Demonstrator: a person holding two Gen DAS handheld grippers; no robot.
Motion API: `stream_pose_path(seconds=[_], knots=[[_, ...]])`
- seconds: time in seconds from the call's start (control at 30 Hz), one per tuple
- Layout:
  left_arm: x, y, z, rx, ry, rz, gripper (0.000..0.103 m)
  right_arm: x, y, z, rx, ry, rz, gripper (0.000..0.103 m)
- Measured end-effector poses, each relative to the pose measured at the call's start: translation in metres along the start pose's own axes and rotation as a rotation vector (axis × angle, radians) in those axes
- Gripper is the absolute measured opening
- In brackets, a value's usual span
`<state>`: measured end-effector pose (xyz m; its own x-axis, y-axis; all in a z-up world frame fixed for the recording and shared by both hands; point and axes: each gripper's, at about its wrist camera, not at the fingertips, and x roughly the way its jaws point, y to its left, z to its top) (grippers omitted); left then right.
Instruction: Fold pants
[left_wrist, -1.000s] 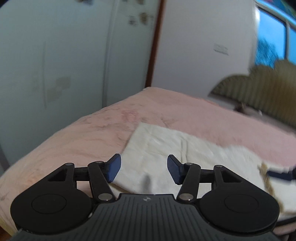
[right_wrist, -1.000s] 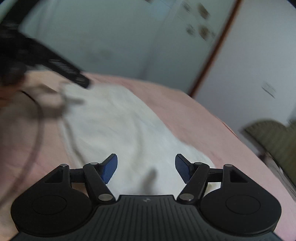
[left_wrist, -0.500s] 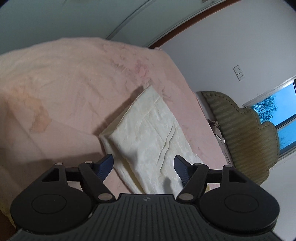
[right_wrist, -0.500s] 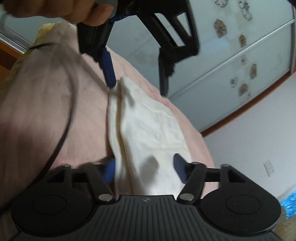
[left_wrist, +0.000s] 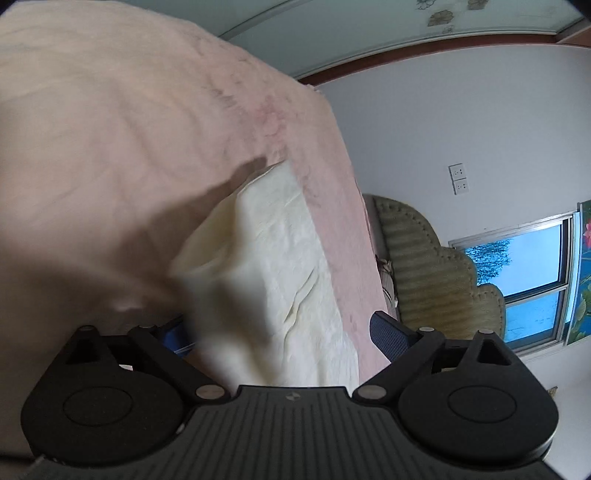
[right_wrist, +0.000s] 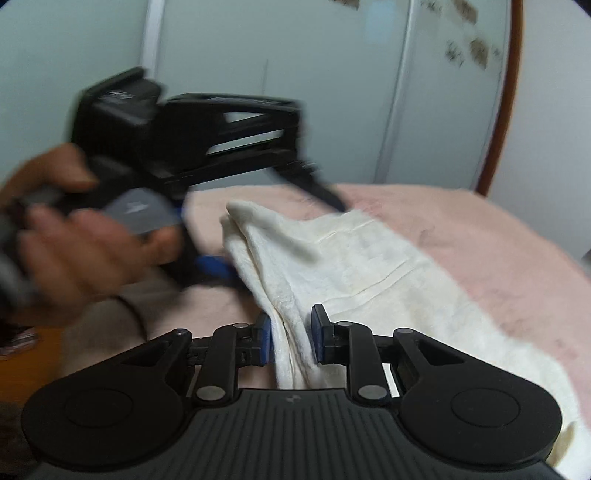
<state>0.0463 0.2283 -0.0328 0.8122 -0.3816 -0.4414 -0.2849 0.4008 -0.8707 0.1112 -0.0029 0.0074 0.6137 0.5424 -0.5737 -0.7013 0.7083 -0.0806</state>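
Right wrist view: right gripper (right_wrist: 291, 338) fingers now narrowing onto pants (right_wrist: 369, 266) edge, gaping half second ago. Left gripper (left_wrist: 280, 332) fingers staying wide, straddling cream pants on pink bed (left_wrist: 110, 147). Grasping near edge, readying for fold.

The pink bed cover (left_wrist: 110, 147) lies bare on the far side of the cream pants (right_wrist: 369, 266), so a gripper can pass there. On the near side, the left gripper (right_wrist: 258, 236) and the person's hand (right_wrist: 81, 251) crowd the raised edge of the pants. Beyond the bed edge, a ribbed green armchair (left_wrist: 424, 266) stands by the wall.
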Motion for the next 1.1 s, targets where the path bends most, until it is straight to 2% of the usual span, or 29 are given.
stream_pose_path(seconds=[0.07, 0.13, 0.17, 0.23, 0.3, 0.37, 0.4, 0.43, 0.47, 0.53, 0.63, 0.7, 0.77, 0.87, 0.9, 0.93, 1.1], knots=[[0.008, -0.004, 0.003, 0.023, -0.013, 0.012, 0.096, -0.007, -0.004, 0.001, 0.011, -0.009, 0.09, 0.021], [0.012, -0.007, 0.004, 0.05, -0.03, 0.034, 0.096, -0.026, -0.015, 0.003, 0.061, -0.084, 0.162, 0.021], [0.013, -0.01, 0.004, 0.068, -0.041, 0.039, 0.096, -0.034, -0.026, 0.006, 0.101, -0.117, 0.167, 0.021], [0.015, -0.016, 0.004, 0.142, -0.069, 0.067, 0.095, -0.044, -0.042, 0.01, 0.175, -0.159, 0.108, 0.022], [0.021, -0.024, 0.003, 0.228, -0.08, 0.116, 0.09, -0.036, -0.063, 0.01, 0.225, -0.113, -0.062, 0.027], [0.024, -0.03, 0.001, 0.32, -0.079, 0.159, 0.08, -0.012, -0.081, 0.005, 0.243, 0.012, -0.245, 0.029], [0.026, -0.033, -0.001, 0.356, -0.079, 0.185, 0.069, 0.001, -0.088, -0.001, 0.245, 0.058, -0.28, 0.029], [0.027, -0.034, -0.002, 0.374, -0.084, 0.208, 0.054, 0.014, -0.095, -0.008, 0.258, 0.1, -0.28, 0.03], [0.027, -0.034, -0.003, 0.384, -0.09, 0.226, 0.043, 0.026, -0.1, -0.016, 0.276, 0.145, -0.25, 0.03], [0.024, -0.03, -0.001, 0.389, -0.096, 0.251, 0.021, 0.03, -0.099, -0.022, 0.289, 0.128, -0.239, 0.03], [0.015, -0.027, -0.001, 0.38, -0.11, 0.202, 0.017, 0.011, -0.101, -0.019, 0.362, 0.047, -0.204, 0.03], [0.013, -0.031, -0.005, 0.411, -0.133, 0.197, 0.016, 0.001, -0.104, -0.019, 0.362, 0.021, -0.247, 0.03], [0.01, -0.04, -0.014, 0.46, -0.168, 0.204, 0.015, 0.001, -0.105, -0.021, 0.333, 0.041, -0.265, 0.03], [0.004, -0.056, -0.026, 0.532, -0.213, 0.199, 0.015, 0.023, -0.097, -0.025, 0.287, 0.138, -0.198, 0.031], [0.0, -0.063, -0.031, 0.556, -0.222, 0.191, 0.015, 0.027, -0.09, -0.025, 0.243, 0.137, -0.213, 0.031], [-0.003, -0.07, -0.036, 0.581, -0.234, 0.189, 0.015, 0.028, -0.086, -0.023, 0.223, 0.125, -0.222, 0.032], [-0.016, -0.112, -0.066, 0.708, -0.292, 0.158, 0.015, 0.017, -0.084, 0.0, 0.211, 0.011, -0.119, 0.032]])
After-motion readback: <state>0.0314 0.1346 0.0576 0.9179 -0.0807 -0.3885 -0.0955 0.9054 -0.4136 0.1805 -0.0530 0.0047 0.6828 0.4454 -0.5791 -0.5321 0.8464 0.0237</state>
